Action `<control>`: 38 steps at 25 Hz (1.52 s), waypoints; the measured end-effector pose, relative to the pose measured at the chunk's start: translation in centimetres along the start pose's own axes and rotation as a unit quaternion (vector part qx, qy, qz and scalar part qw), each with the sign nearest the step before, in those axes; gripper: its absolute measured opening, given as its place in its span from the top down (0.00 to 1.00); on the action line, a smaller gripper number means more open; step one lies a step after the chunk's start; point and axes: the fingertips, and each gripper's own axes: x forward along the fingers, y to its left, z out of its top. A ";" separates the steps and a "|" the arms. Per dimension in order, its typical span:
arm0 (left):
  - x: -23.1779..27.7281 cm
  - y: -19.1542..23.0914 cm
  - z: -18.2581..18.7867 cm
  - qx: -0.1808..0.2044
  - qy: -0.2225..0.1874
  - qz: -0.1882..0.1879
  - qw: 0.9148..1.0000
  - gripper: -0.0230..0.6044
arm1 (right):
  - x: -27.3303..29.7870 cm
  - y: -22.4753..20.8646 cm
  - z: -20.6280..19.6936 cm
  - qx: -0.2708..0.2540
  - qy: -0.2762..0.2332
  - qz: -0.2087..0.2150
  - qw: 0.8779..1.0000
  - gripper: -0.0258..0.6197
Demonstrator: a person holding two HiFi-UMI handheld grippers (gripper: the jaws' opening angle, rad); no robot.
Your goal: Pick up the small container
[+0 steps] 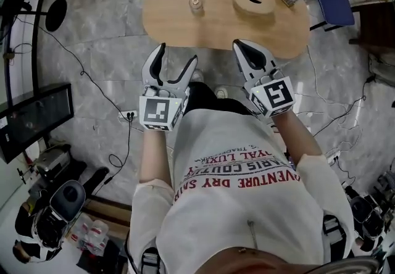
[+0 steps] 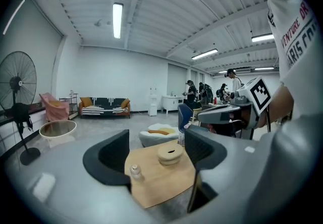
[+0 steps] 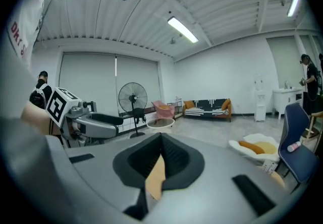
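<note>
The small container [image 1: 196,4] stands upright on the wooden bench [image 1: 166,16], on its left half and well ahead of both grippers. The left gripper [image 1: 178,53] hangs near the bench's near edge, its jaws apart with nothing between them. Seen along those jaws, the container lies straight ahead in the gap, closer to the left jaw. The right gripper [image 1: 241,45] has its jaws together and empty, and it faces the round wooden box [image 1: 255,0] instead. The left gripper looks better placed: a forward reach, shifted slightly to centre the container.
</note>
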 end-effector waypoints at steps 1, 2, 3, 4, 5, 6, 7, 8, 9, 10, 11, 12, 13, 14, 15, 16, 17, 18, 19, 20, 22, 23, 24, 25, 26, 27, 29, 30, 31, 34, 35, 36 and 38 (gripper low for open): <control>1.2 0.6 -0.5 0.002 0.003 -0.003 1.000 0.44 | 1.0 -0.7 -0.4 -0.002 0.005 0.000 1.000 0.97; 2.4 1.3 -0.9 0.002 0.005 -0.004 1.000 0.44 | 2.0 -1.4 -0.9 -0.004 0.010 0.000 1.000 0.97; 3.5 2.0 -1.5 -0.001 0.006 -0.002 1.000 0.44 | 2.9 -2.1 -1.4 -0.004 0.016 -0.003 1.000 0.97; 4.7 2.7 -2.0 -0.004 0.006 -0.001 1.000 0.44 | 3.8 -2.8 -1.9 -0.004 0.022 -0.006 1.000 0.97; 5.9 3.4 -2.6 -0.006 0.008 -0.002 1.000 0.44 | 4.8 -3.5 -2.4 -0.003 0.028 -0.010 1.000 0.97; 7.0 4.1 -3.2 -0.006 0.010 -0.006 1.000 0.44 | 5.8 -4.2 -2.9 -0.001 0.033 -0.015 0.999 0.97; 8.2 4.8 -4.0 -0.005 0.014 -0.013 1.000 0.44 | 6.8 -4.8 -3.4 0.003 0.037 -0.019 0.999 0.97; 9.4 5.4 -4.8 -0.003 0.018 -0.023 1.000 0.44 | 8.0 -5.3 -4.0 0.008 0.040 -0.022 0.999 0.97; 10.6 6.0 -5.8 -0.001 0.024 -0.033 0.999 0.44 | 9.2 -5.8 -4.6 0.012 0.044 -0.024 0.999 0.97; 11.8 6.7 -6.9 0.002 0.030 -0.042 0.999 0.44 | 10.4 -6.4 -5.2 0.014 0.050 -0.025 0.998 0.97; 13.1 7.4 -8.0 0.005 0.036 -0.047 0.998 0.44 | 11.7 -7.0 -5.9 0.016 0.057 -0.027 0.998 0.97; 14.5 8.2 -9.1 0.005 0.040 -0.047 0.998 0.44 | 13.0 -7.6 -6.6 0.018 0.066 -0.031 0.997 0.97; 15.7 9.0 -10.2 0.005 0.042 -0.044 0.998 0.43 | 14.2 -8.3 -7.3 0.022 0.072 -0.034 0.997 0.97; 16.9 9.9 -11.3 0.006 0.042 -0.038 0.998 0.43 | 15.4 -9.0 -7.9 0.026 0.075 -0.038 0.996 0.97; 18.1 10.6 -12.4 0.007 0.044 -0.035 0.998 0.41 | 16.5 -9.7 -8.4 0.032 0.074 -0.043 0.996 0.97; 19.2 11.2 -13.5 0.007 0.047 -0.035 0.998 0.41 | 17.4 -10.4 -8.9 0.039 0.071 -0.048 0.996 0.97; 20.2 11.5 -14.7 0.004 0.053 -0.038 0.998 0.40 | 18.2 -11.0 -9.6 0.045 0.071 -0.053 0.995 0.97; 21.1 11.7 -16.0 -0.001 0.060 -0.043 0.997 0.39 | 18.9 -11.5 -10.4 0.051 0.075 -0.056 0.994 0.97; 22.0 11.8 -17.3 -0.007 0.067 -0.047 0.997 0.39 | 19.5 -12.0 -11.4 0.056 0.082 -0.058 0.993 0.97; 22.8 11.9 -18.6 -0.011 0.074 -0.049 0.996 0.38 | 20.1 -12.4 -12.3 0.059 0.089 -0.059 0.993 0.97; 24.4 12.1 -21.4 -0.016 0.087 -0.047 0.995 0.36 | 21.4 -13.1 -14.2 0.054 0.098 -0.054 0.992 0.97; 25.2 12.2 -22.9 -0.021 0.093 -0.045 0.994 0.34 | 22.0 -13.4 -15.1 0.051 0.100 -0.051 0.992 0.97; 26.0 12.3 -24.5 -0.026 0.100 -0.042 0.994 0.32 | 22.6 -13.8 -15.9 0.052 0.101 -0.050 0.992 0.97; 26.7 12.3 -26.0 -0.030 0.106 -0.040 0.993 0.31 | 23.1 -14.1 -16.7 0.056 0.102 -0.050 0.992 0.97; 27.4 12.4 -27.4 -0.032 0.112 -0.037 0.993 0.29 | 23.6 -14.4 -17.6 0.061 0.103 -0.049 0.992 0.97; 28.1 12.4 -28.8 -0.033 0.117 -0.032 0.992 0.28 | 24.0 -14.6 -18.5 0.066 0.103 -0.048 0.991 0.97; 29.6 12.6 -31.2 -0.037 0.124 -0.024 0.991 0.27 | 24.9 -15.2 -20.2 0.072 0.103 -0.045 0.991 0.97; 30.4 12.6 -32.3 -0.038 0.126 -0.021 0.991 0.26 | 25.3 -15.5 -21.1 0.072 0.106 -0.043 0.991 0.97; 31.1 12.6 -33.2 -0.036 0.127 -0.019 0.991 0.26 | 25.6 -15.8 -22.1 0.071 0.110 -0.042 0.990 0.97; 33.0 12.6 -35.5 -0.014 0.129 -0.016 0.991 0.25 | 26.2 -16.6 -24.3 0.078 0.112 -0.044 0.990 0.97; 33.6 12.6 -35.9 -0.009 0.128 -0.014 0.992 0.25 | 26.4 -16.8 -24.7 0.079 0.111 -0.044 0.990 0.97; 34.1 12.7 -36.2 -0.008 0.125 -0.012 0.992 0.25 | 26.5 -17.0 -25.1 0.079 0.109 -0.044 0.990 0.97; 35.0 12.7 -36.4 -0.009 0.118 -0.006 0.993 0.25 | 26.7 -17.5 -25.9 0.078 0.106 -0.047 0.990 0.97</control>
